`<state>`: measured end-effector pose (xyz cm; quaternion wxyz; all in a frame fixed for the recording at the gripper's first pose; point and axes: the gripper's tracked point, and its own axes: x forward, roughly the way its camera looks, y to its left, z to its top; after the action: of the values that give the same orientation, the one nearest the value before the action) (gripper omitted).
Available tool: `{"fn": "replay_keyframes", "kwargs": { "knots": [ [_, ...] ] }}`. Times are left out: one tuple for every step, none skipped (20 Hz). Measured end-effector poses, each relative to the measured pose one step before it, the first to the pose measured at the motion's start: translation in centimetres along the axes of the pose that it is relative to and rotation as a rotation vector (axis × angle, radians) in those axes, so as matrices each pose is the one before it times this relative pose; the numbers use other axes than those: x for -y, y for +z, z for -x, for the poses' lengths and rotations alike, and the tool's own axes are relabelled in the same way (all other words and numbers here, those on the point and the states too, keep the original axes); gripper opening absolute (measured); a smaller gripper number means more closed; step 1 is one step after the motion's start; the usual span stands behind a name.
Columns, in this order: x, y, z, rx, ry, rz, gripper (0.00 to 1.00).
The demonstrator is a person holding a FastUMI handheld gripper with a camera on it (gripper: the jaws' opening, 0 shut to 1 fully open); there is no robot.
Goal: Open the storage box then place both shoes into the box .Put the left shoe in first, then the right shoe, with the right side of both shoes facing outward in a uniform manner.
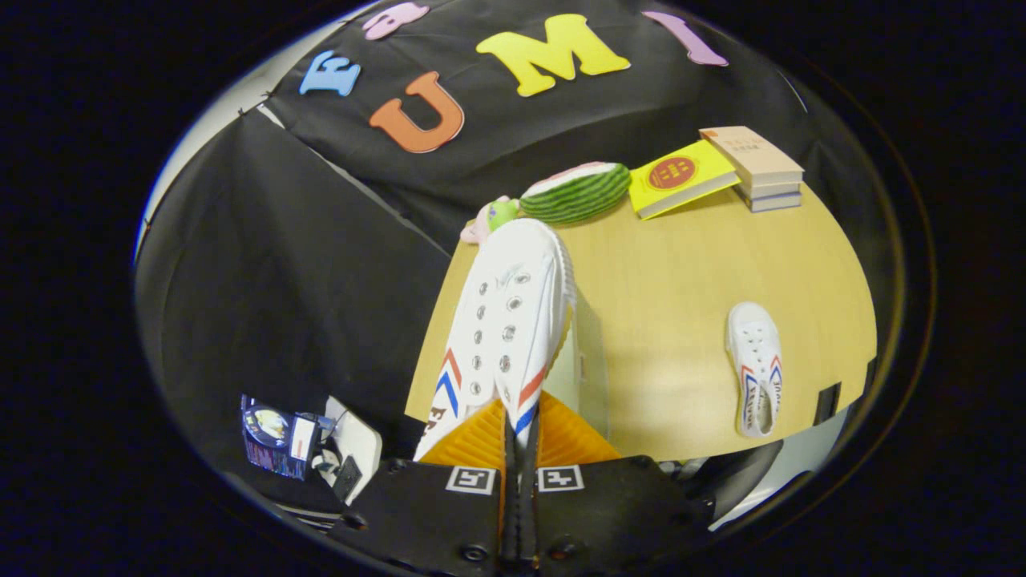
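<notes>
My gripper is shut on a white canvas shoe with red and blue chevrons, both fingers pinching its side wall near the heel. The shoe hangs in the air, its toe pointing away from me, over the table's left part. Right behind and under the held shoe a pale translucent storage box shows partly, most of it hidden by the shoe. A second matching white shoe lies on the wooden table far to the right of the fingers, sole down, toe pointing away.
Beyond the held shoe's toe lie a watermelon-slice toy and a small pink and green toy. A yellow book leans on a stack of books at the table's far right. Off the table's left edge, low down, sits some equipment.
</notes>
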<state>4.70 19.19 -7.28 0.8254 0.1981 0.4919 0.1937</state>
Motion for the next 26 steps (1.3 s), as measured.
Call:
{"fn": "replay_keyframes", "kwargs": {
  "knots": [
    [-0.944, -0.54, -1.078, -0.02405, 0.01029, -0.00135, 0.06],
    [-0.89, -0.386, -1.19, -0.02094, 0.01069, -0.00105, 0.06],
    [-0.735, -0.358, -1.135, -0.01547, 0.00754, -0.00415, 0.06],
    [-0.419, -0.357, -1.114, -0.01307, 0.00909, -0.00543, 0.06],
    [-0.553, -0.368, -1.36, -0.01763, 0.00689, -0.00875, 0.06],
    [-0.164, -0.521, -1.275, -0.02523, -0.00045, -0.00995, 0.06],
    [0.052, -0.528, -1.248, -0.02512, -0.00569, -0.01021, 0.06],
    [0.208, -0.399, -1.198, -0.02324, -0.0106, -0.01137, 0.06],
    [0.161, -0.26, -1.148, -0.02092, -0.01151, -0.00656, 0.06],
    [0.148, -0.072, -0.868, -0.01184, -0.00848, -0.0057, 0.06],
    [-0.061, 0.219, -0.701, -0.00234, -0.00476, -0.00324, 0.06],
    [0.058, 0.34, -0.505, 0.00388, -0.00354, -0.00648, 0.06],
    [-0.027, 0.154, -0.286, 0.0048, -0.00148, -0.00244, 0.06],
    [-0.015, 0.284, -0.126, 0.00393, -0.00128, 0.00044, 0.06],
    [0.092, 0.364, -0.242, 0.00546, 0.00171, -0.00185, 0.06],
    [-0.017, 0.293, -0.249, 0.0108, 0.00415, 0.00093, 0.08],
    [0.145, 0.138, -0.509, 0.00115, -0.00662, 0.00536, 0.12],
    [0.117, 0.019, -0.165, -0.00085, -0.00662, -0.00289, 0.16],
    [0.173, -0.36, -0.222, -0.00957, -0.00671, -0.00008, 0.18],
    [0.076, -0.235, -0.343, -0.0138, 0.00728, -0.00317, 0.2],
    [-0.001, -0.222, -0.649, -0.01606, 0.01064, -0.00585, 0.22],
    [-0.478, -0.095, -0.248, -0.0063, 0.02761, -0.00921, 0.3],
    [-1.033, 0.197, 0.196, 0.00552, 0.041, 0.00296, 0.36],
    [-0.475, 0.222, 0.224, 0.01294, 0.02377, 0.02518, 0.39],
    [-0.326, 0.217, 0.078, 0.02115, 0.00413, 0.03535, 0.44],
    [-0.327, 0.32, 0.369, 0.02293, -0.00118, 0.02994, 0.57]
  ]
}}
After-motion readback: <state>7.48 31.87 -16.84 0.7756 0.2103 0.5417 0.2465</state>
